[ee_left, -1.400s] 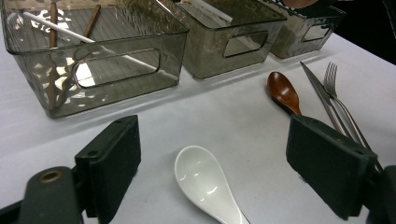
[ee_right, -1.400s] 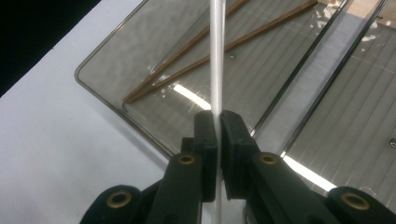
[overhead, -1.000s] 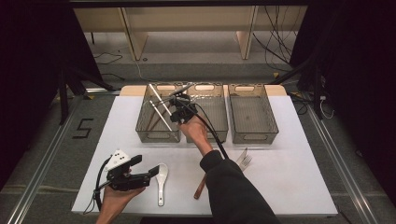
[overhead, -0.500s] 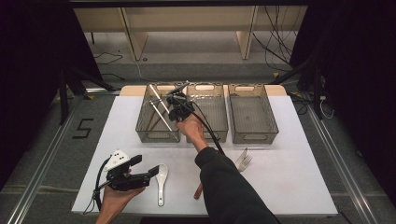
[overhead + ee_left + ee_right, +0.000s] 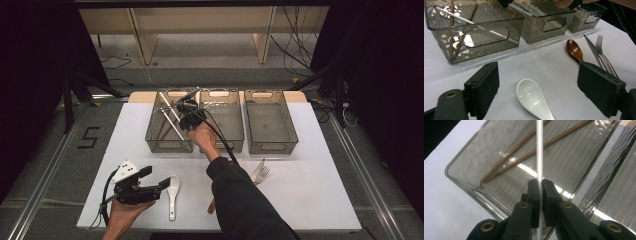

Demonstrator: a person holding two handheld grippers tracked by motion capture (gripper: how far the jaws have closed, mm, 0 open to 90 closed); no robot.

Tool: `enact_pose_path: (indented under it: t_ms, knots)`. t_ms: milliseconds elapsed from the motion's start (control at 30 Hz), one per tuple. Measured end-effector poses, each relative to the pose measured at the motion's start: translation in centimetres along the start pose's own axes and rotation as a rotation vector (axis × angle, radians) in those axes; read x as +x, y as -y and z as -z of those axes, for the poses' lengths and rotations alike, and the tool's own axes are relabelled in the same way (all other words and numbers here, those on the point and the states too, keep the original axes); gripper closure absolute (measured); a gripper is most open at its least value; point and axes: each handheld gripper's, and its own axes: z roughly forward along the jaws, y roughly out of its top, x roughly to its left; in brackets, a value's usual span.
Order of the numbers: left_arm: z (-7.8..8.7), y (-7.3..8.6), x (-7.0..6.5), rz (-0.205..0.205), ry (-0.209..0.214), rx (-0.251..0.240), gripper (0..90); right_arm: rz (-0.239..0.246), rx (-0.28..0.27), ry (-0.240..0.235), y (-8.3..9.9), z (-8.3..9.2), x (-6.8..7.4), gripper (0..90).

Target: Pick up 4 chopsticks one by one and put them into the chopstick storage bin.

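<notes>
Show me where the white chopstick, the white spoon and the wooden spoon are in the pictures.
white chopstick (image 5: 539, 150), right gripper view, on its shaft above the bin.
white spoon (image 5: 531, 96), left gripper view, on its bowl.
wooden spoon (image 5: 574, 49), left gripper view, on its bowl.

Overhead light falls on the white surface (image 5: 310, 165), which reads bright and even in the high view, while the room on both sides sinks into near black. Shadows under the arms are soft and short. In the left gripper view, the white ceramic spoon (image 5: 534, 100) carries small glints and the clear bins (image 5: 484, 37) show rippled reflections. In the right gripper view, bright strips of glare cross the bin floor (image 5: 529, 171); the white chopstick (image 5: 539, 150) is slightly soft, and the near tongs (image 5: 540, 192) are dark but sharp. The high view is mildly grainy.
</notes>
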Motion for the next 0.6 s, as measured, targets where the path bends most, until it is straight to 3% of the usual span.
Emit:
enact_pose_path:
  t_ms: [600]
  knots:
    - [0.01,-0.02,-0.05,-0.003,0.003,0.001,17.6,-0.015,0.010,0.000,-0.38,-0.32,-0.17,86.4]
